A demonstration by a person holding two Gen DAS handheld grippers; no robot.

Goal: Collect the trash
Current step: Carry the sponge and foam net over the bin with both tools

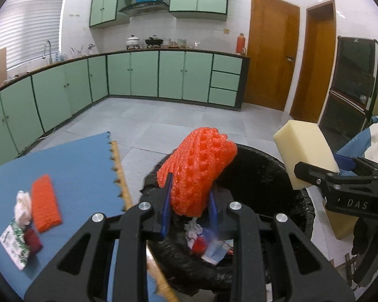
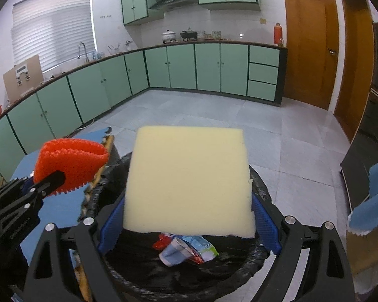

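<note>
My left gripper (image 1: 189, 196) is shut on a folded orange foam net (image 1: 199, 171) and holds it over the near rim of a black-lined trash bin (image 1: 259, 171). The net also shows in the right wrist view (image 2: 70, 163). My right gripper (image 2: 189, 216) is shut on a pale yellow foam block (image 2: 189, 181) and holds it over the bin (image 2: 262, 183). The block shows in the left wrist view (image 1: 305, 151) at the bin's right. Crumpled wrappers and a paper cup (image 2: 179, 251) lie in the bin.
A blue mat table (image 1: 75, 166) at the left carries another orange foam net (image 1: 45, 206), a white crumpled tissue (image 1: 22, 206), a green-white packet (image 1: 12, 246) and a dark red item (image 1: 32, 241). Green kitchen cabinets (image 1: 143, 73) and wooden doors (image 1: 269, 58) stand beyond the tiled floor.
</note>
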